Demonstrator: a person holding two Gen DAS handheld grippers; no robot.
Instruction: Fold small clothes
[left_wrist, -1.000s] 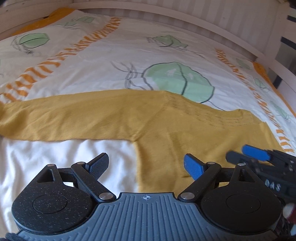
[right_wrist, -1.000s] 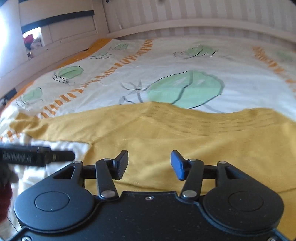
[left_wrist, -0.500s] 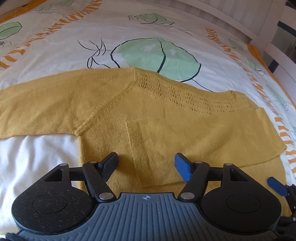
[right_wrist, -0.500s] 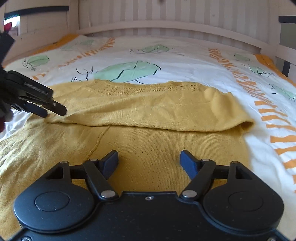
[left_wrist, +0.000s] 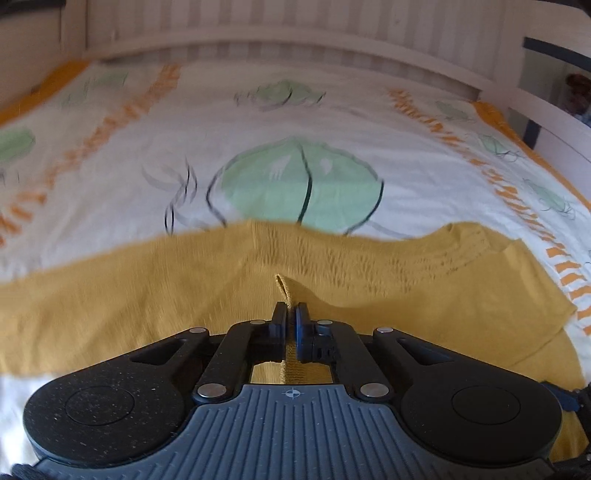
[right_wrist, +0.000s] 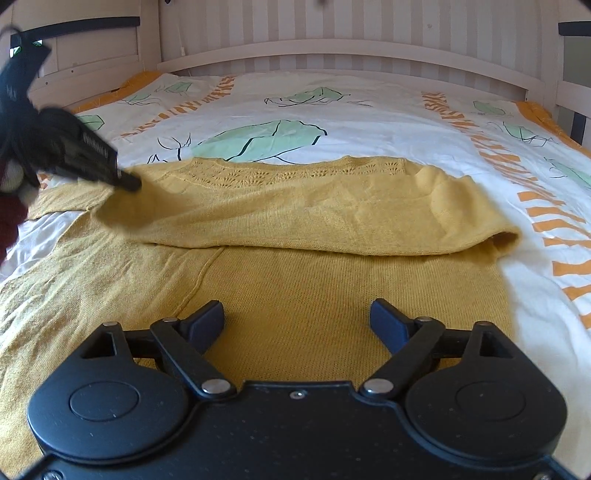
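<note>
**Left jaws closed on the sweater; right jaws spread wider**

Since a second ago, a ridge of the yellow sweater (left_wrist: 369, 266) has been pinched up between the fingers of the left gripper (left_wrist: 290, 314), whose jaws have just been closing and are now pressed together on the knit. The sweater is spread across the near part of the bed, on the bedspread (left_wrist: 332, 122), with one sleeve stretched toward the left edge and the other folded over the body near the right edge, as seen from the right wrist (right_wrist: 332, 206). The right gripper (right_wrist: 297, 321) is held just above the lower body of the garment; its jaws have just been opening and are now wide apart, with knit seen in the gap but nothing gripped. In the right wrist view the left gripper (right_wrist: 125, 181) is seen with its tip on the fabric near the left shoulder. A slatted headboard (right_wrist: 332, 48) stands at the far edge of the bed.
</note>
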